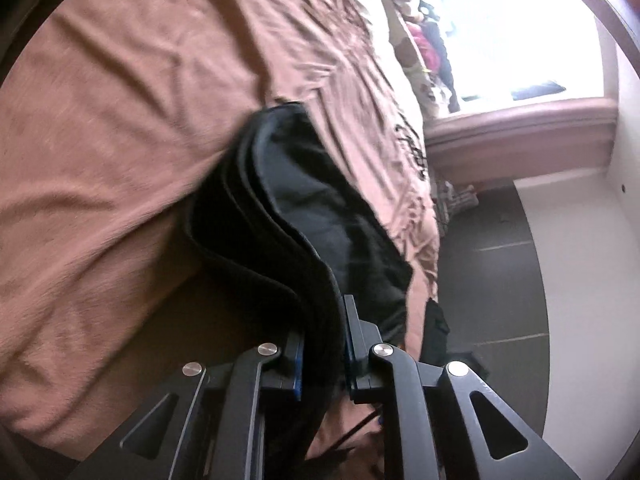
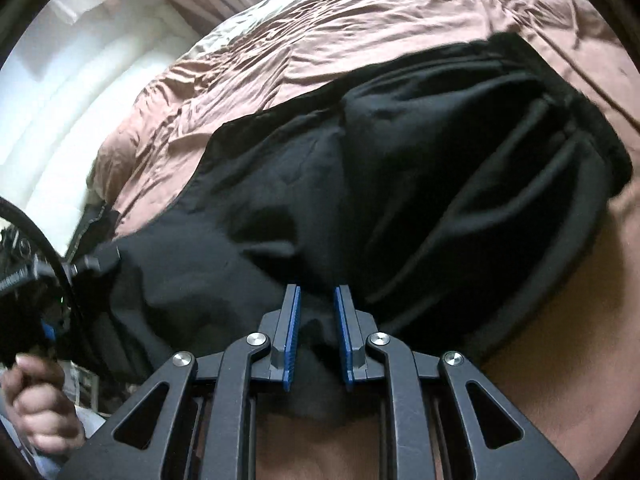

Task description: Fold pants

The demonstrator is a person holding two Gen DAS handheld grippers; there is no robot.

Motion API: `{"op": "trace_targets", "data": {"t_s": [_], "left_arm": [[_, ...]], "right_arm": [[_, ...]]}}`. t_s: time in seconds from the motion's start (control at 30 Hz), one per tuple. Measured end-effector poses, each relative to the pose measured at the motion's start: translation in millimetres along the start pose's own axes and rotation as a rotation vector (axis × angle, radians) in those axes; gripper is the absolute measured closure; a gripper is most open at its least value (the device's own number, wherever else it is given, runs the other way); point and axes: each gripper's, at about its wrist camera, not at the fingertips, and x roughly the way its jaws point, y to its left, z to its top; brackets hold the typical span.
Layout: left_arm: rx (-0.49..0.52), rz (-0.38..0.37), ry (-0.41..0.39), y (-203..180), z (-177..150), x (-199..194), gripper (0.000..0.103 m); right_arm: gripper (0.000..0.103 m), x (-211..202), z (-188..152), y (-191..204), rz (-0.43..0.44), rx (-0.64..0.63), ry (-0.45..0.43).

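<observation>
Both jaws pinch black pants (image 2: 400, 184) over brown bedspread (image 1: 120, 120); window (image 1: 520, 28) beyond.

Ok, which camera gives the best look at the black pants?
The right wrist view: the pants spread wide across the brown bedspread, folds visible. The left wrist view shows only a narrow stacked edge running from the left hand-held gripper.

One pants (image 2: 400, 184), one bedspread (image 1: 100, 140), two claws (image 1: 322, 344) (image 2: 317, 320), one hand (image 2: 40, 408).
</observation>
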Motion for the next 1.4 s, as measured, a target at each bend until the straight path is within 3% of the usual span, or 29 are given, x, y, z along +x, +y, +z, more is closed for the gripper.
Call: {"op": "trace_targets", "data": {"t_s": [0.2,0.43,0.73,1.3,1.4], "left_arm": [[0.077,-0.021,0.024,-40.8,1.6,8.0,0.087],[0.141,-0.024,0.074,-75.6,-2.6,30.7,0.087],[0.207,-0.012,0.155,-113.9,-12.9,83.2,0.087],[0.286,0.028,0.329,-150.1,-58.1,181.0,0.087],[0.287,0.049,0.355,-152.2,-66.4,197.7,0.078]], "right_arm": [[0.088,-19.8,-11.6,-17.4,0.059,0.043,0.001],[0.088,-63.2,-25.3,-47.4,0.114,0.119,-0.081],[0.085,-102.2,-45.3,-80.9,0.091,0.191,-0.148],[0.085,-170.3,-72.8,-124.5,0.011,0.3,-0.232],[0.085,-179.2,-76.1,-130.0,0.003,0.309,-0.234]]}}
